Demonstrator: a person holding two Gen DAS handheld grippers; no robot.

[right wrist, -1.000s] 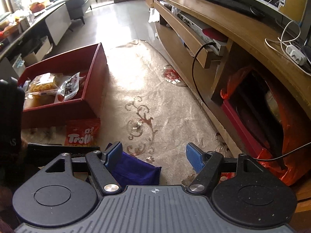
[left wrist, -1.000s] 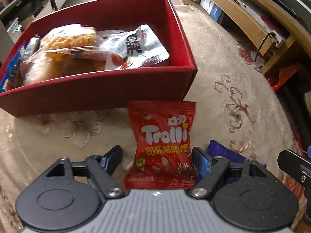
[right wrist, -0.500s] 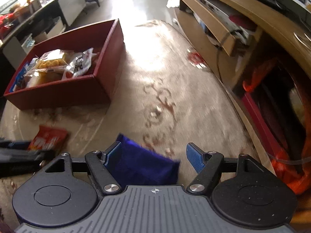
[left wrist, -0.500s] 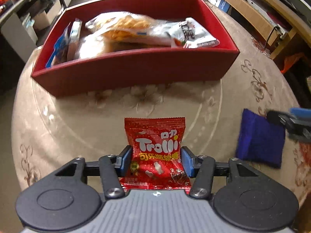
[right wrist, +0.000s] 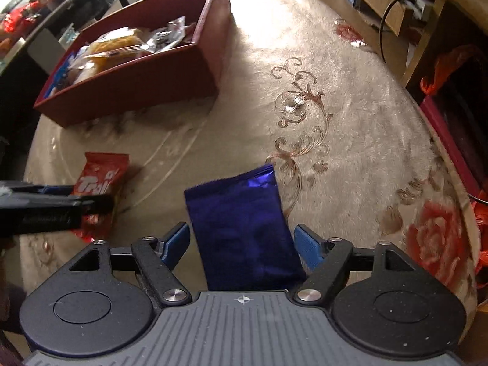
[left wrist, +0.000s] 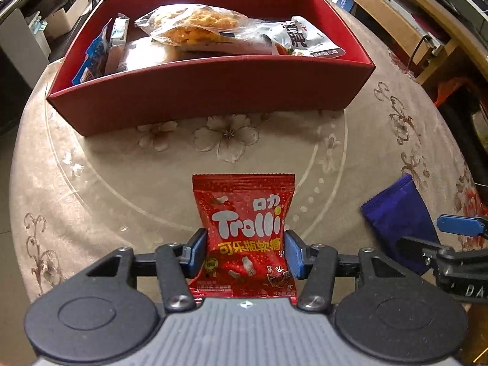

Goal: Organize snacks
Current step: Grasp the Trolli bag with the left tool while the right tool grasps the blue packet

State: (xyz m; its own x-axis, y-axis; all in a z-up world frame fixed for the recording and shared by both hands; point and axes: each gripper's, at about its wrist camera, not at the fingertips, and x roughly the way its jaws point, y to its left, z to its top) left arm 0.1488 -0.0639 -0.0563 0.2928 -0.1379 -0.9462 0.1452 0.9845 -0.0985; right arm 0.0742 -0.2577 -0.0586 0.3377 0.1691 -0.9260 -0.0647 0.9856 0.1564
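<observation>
While the left gripper [left wrist: 245, 251] squeezes the red candy bag [left wrist: 245, 231], the right gripper's [right wrist: 242, 242] fingers [right wrist: 306, 245] sit apart around the blue packet [right wrist: 241, 222].

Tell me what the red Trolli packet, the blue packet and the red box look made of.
Trolli packet: glossy printed plastic film, going by its sheen and crimped, serrated top edge. Blue packet: likely metallised foil, with bright reflections and creases. Red box: apparently matte cardboard, with thin flat walls and crisp corners.

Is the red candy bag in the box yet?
No. The Trolli bag is outside the red box, pinched by the left gripper over the rug.
</observation>
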